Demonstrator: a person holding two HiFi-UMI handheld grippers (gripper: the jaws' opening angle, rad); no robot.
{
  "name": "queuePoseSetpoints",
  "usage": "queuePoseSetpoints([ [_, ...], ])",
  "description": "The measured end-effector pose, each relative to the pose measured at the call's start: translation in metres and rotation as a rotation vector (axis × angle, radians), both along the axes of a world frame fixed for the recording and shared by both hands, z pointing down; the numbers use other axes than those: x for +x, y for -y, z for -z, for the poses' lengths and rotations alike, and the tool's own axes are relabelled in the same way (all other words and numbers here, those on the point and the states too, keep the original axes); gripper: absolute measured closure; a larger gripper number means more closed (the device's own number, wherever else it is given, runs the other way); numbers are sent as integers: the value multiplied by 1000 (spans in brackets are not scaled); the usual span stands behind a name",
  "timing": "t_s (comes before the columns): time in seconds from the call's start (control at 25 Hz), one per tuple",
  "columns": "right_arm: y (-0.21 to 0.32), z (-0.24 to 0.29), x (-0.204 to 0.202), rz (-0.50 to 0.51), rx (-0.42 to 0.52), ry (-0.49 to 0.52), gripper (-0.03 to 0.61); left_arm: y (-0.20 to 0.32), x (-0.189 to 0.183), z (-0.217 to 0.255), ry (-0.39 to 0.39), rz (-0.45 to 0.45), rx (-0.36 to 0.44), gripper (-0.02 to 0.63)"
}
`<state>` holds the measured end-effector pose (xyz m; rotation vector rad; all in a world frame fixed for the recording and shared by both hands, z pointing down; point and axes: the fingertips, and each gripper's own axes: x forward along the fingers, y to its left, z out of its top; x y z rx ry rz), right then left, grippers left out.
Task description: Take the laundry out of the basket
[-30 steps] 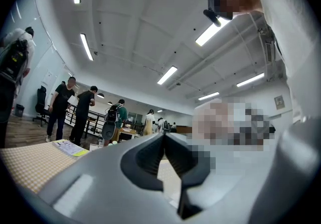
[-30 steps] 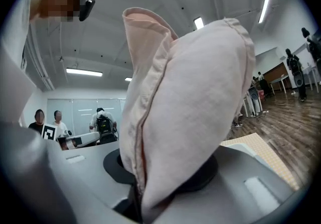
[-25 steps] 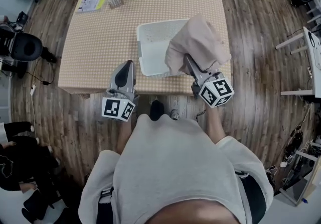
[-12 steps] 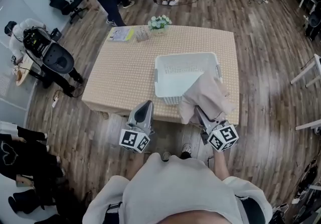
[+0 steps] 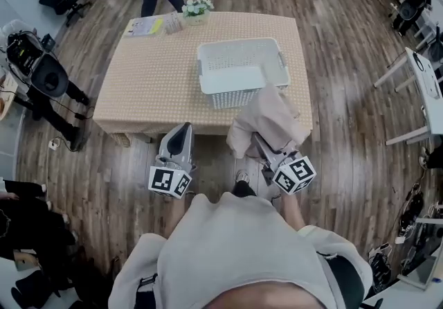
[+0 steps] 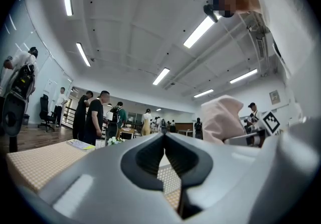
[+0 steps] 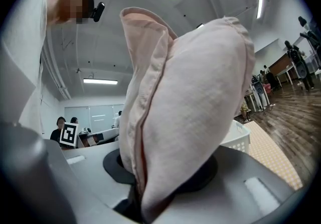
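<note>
A person in a pale sweatshirt (image 5: pixel 242 245) stands at the near edge of a checked table (image 5: pixel 152 72), a hand-held gripper in each hand. The right gripper (image 5: pixel 257 140) is clamped on a pale pink garment (image 5: pixel 270 120); in the right gripper view the folded cloth rises from between the jaws and fills most of the frame. Seen from the head view, the garment is out of the white laundry basket (image 5: pixel 235 98), bunched over the gripper's tip at the table's near edge, just in front of the basket and partly above the wooden floor (image 5: pixel 208 162). The basket sits on the table near that same edge. The left gripper (image 5: pixel 181 129) is held beside the right one, its jaws closed together with nothing between them. A small pot of flowers (image 5: pixel 197 6) and some papers (image 5: pixel 145 25) lie at the table's far end.
</note>
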<state>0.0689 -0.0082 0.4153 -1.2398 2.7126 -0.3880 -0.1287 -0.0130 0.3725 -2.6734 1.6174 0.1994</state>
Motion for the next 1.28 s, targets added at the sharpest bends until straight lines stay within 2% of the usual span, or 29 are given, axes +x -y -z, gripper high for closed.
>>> queuePoseSetpoints([
  [0.2,-67,-17,-14,-36,-36,-22,426,-52,-9,-12,-28,-44,-12,607],
  [0.48,-130,-26,-15,-74,-58,-34,428,-106,-7,-24,-45,-84,-32,607],
  [1.04,-150,-17,-12,-95,-17,-25,428,-129,1,-12,-46,-106,2,607],
  [1.28,-152,-17,-10,-99,-18,-21,428,-131,2,-17,-19,-117,12,607],
])
